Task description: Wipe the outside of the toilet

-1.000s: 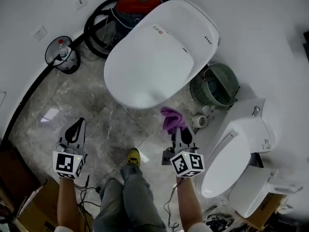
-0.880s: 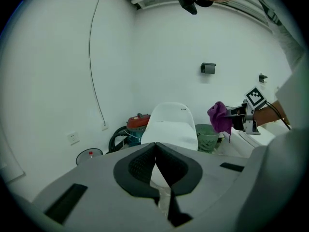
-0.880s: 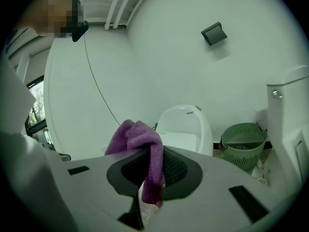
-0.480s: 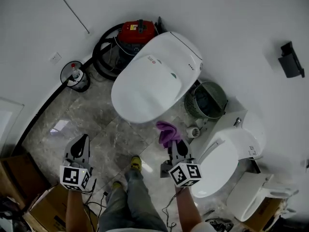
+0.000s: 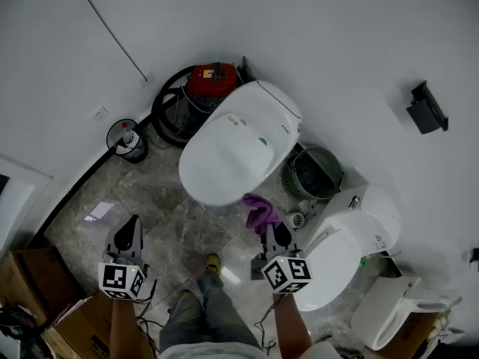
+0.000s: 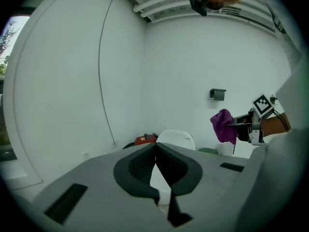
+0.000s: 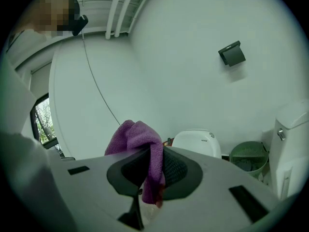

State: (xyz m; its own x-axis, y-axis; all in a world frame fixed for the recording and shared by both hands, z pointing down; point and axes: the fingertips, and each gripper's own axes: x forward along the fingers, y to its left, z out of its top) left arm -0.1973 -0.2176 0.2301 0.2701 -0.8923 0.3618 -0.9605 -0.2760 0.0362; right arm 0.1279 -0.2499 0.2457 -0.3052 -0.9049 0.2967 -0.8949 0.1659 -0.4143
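- Toilet [image 5: 236, 144]: white, lid down, standing in the middle of the room against the curved white wall, ahead of both grippers.
- Cloth [image 5: 260, 209]: purple and bunched, held up in the air just short of the toilet's front rim; whether it touches the bowl cannot be told.
- Right gripper [image 5: 273, 234]: jaws clenched on the cloth, which rises in a wad above the pads and hangs down between them.
- Left gripper [image 5: 129, 234]: well apart to the left, over the marble floor [image 5: 150, 193]; jaw tips pressed together with nothing between them.
- Green bin [image 5: 313, 174]: ribbed and round, just right of the toilet, with a paper roll [image 5: 294, 220] on the floor beside it.
- Second toilet [image 5: 340, 256]: white, to the right of the right gripper, lid also down.
- Red vacuum [image 5: 212, 81]: behind the toilet by the wall, its black hose [image 5: 166, 114] looped to the left.
- Wire basket [image 5: 126, 140]: further left by the wall, a bottle standing in it.
- Black holder [image 5: 425, 109]: fixed to the wall at the right.
- Yellow shoe [image 5: 212, 263]: on the floor between the two grippers.
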